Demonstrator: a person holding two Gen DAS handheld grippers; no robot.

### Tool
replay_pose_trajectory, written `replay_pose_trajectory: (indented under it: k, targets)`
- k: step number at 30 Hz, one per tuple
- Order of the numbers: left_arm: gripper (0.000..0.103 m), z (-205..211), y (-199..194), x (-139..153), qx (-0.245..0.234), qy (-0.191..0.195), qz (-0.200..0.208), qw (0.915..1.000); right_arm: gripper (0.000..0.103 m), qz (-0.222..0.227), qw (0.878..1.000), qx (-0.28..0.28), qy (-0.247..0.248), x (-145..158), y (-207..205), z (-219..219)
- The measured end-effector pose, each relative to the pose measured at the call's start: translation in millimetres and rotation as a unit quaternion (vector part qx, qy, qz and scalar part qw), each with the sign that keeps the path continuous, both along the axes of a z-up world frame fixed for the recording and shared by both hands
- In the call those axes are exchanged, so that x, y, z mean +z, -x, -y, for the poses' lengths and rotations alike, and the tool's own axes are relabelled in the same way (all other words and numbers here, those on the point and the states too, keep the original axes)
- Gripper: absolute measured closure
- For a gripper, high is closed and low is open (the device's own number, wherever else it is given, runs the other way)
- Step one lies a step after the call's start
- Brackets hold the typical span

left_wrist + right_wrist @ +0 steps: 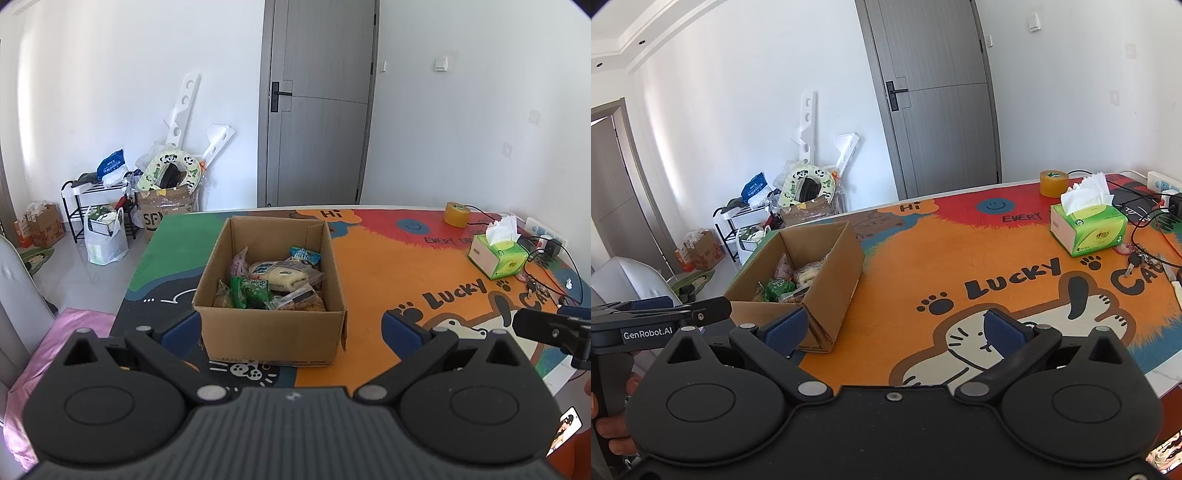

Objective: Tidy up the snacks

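Note:
An open cardboard box stands on the colourful table mat, with several wrapped snacks piled inside. My left gripper is open, its blue pads level with the box's near wall, one on each side, apart from it. In the right wrist view the same box sits to the left. My right gripper is open over the mat, nothing between its pads. The left gripper's body shows at the left edge, held by a hand.
A green tissue box, a roll of yellow tape, black cables, keys and a power strip lie at the table's right. Beyond the left table edge are a shoe rack, bags and boxes on the floor. A grey door is behind.

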State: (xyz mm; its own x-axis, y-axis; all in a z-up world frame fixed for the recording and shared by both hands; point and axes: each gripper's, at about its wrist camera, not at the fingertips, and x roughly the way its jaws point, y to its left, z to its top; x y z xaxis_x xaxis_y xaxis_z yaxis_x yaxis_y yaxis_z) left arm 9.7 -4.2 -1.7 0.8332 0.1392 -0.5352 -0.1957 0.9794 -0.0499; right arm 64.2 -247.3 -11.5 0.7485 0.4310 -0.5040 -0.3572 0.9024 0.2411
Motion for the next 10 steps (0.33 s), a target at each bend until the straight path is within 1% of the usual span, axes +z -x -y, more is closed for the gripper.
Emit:
replay_pose_trajectory:
  k: [10]
  targets:
    - [0.0, -2.3, 0.5, -0.3, -0.004, 0.001, -0.003, 1.0, 0.0, 0.0, 1.0, 0.0, 0.001, 0.3, -0.8, -0.3]
